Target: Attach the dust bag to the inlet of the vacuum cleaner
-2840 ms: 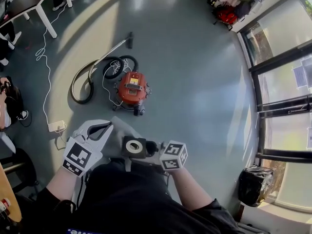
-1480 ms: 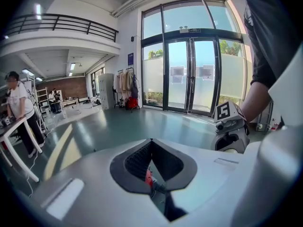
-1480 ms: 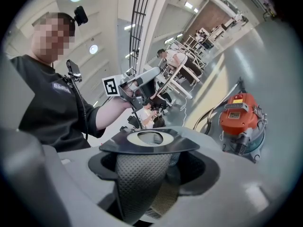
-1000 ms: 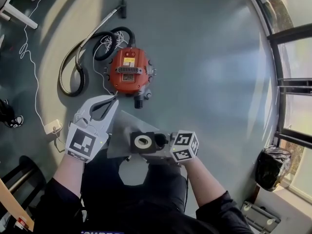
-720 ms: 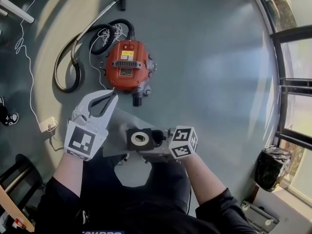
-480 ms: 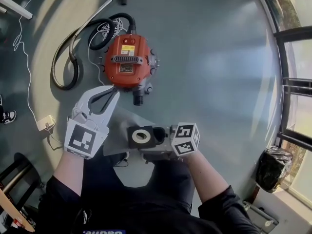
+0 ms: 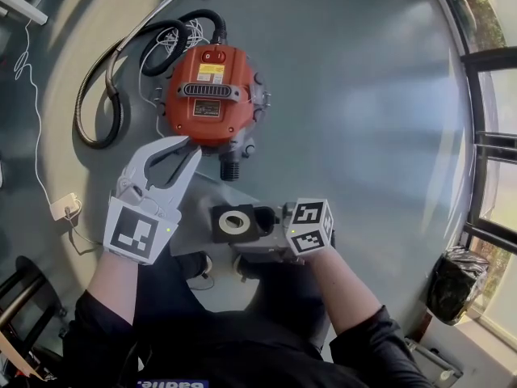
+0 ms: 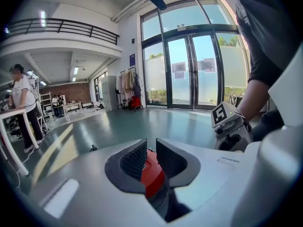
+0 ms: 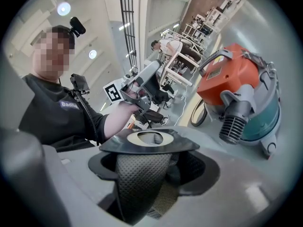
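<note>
Both forearms are stretched forward toward the vacuum cleaner (image 7: pixel 212 95), a rounded orange shell on the floor. The left gripper (image 7: pixel 190 145) is aimed at that shell; its jaws have just been opening and are parted by a narrow gap, with nothing gripped between the ribbed pads (image 8: pixel 134 159). The right gripper (image 9: pixel 151 169) is clamped on the dust bag (image 7: pixel 233 223), its woven grey fabric pinched below a flat dark collar with a pale ring. The stubby inlet (image 7: pixel 230 168) is seen near the collar, not touching it.
</note>
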Motion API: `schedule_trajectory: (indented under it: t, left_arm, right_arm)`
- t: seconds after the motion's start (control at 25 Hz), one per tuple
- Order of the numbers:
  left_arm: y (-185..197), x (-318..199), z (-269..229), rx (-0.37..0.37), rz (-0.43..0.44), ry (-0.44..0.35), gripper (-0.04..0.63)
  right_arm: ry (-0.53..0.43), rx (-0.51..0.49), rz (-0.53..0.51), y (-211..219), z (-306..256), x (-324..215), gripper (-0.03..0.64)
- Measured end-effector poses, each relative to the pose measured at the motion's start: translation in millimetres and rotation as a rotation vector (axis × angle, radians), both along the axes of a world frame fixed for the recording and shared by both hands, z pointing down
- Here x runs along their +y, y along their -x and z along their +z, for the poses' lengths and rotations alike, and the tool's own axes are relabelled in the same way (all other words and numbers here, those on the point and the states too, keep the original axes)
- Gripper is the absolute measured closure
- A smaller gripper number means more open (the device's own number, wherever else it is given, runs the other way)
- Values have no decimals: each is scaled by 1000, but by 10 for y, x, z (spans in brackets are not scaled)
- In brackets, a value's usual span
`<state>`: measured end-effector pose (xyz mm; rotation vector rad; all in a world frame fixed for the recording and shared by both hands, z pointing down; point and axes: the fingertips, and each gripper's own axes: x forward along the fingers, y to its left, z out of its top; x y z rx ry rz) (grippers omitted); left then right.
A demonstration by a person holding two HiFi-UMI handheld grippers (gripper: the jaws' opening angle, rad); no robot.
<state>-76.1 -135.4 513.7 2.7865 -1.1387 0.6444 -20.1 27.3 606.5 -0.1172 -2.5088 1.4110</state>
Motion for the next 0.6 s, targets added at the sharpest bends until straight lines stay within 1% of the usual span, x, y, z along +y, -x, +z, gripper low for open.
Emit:
schedule_trajectory:
  t: [0.28,0.44,0.6]
  left_arm:
    - [15,-114,286,-17,9,-70,497]
    - [1,-158,450,-9,20,-99,494]
    - [9,-254,617,2,14,-131,489]
  right_arm:
    - [16,-17,-15,46,395,-72,307]
    - [42,-33,-15,42,600,-131,307]
    - [47,-38,-19,50,817,-200,307]
